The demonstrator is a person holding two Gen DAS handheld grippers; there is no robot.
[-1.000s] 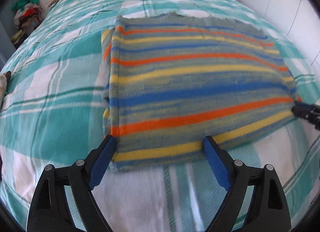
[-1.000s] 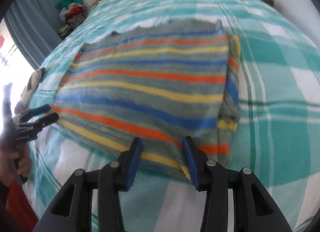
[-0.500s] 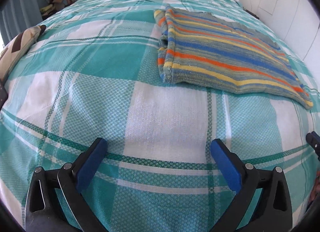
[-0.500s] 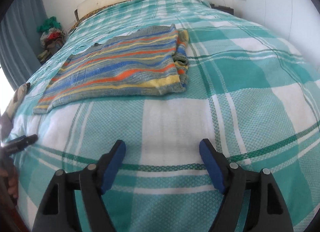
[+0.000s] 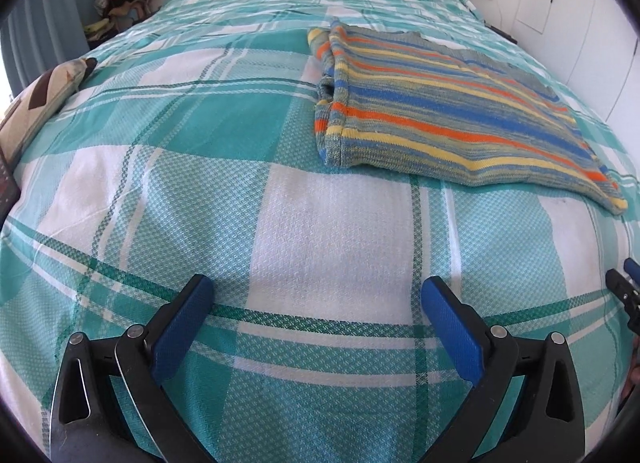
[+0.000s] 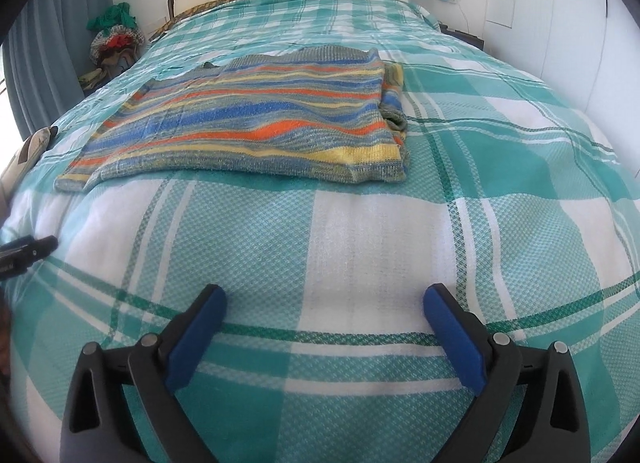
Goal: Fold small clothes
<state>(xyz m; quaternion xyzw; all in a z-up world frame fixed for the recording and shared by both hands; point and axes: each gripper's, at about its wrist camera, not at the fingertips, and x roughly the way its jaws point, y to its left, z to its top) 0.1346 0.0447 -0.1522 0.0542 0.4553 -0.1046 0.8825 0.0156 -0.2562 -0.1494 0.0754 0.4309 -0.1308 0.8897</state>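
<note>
Sweater: folded flat on bed, upper right of frame.
Left gripper: wide open, holding nothing.
Right gripper: just opened wide, nothing inside.

- The left gripper tilts downward, its blue-padded fingers spread wide with nothing between them.
- The right gripper tilts downward too; its fingers have just been opening and now stand wide, nothing between them.
- Each gripper's black tip shows at the edge of the other's view.
</note>
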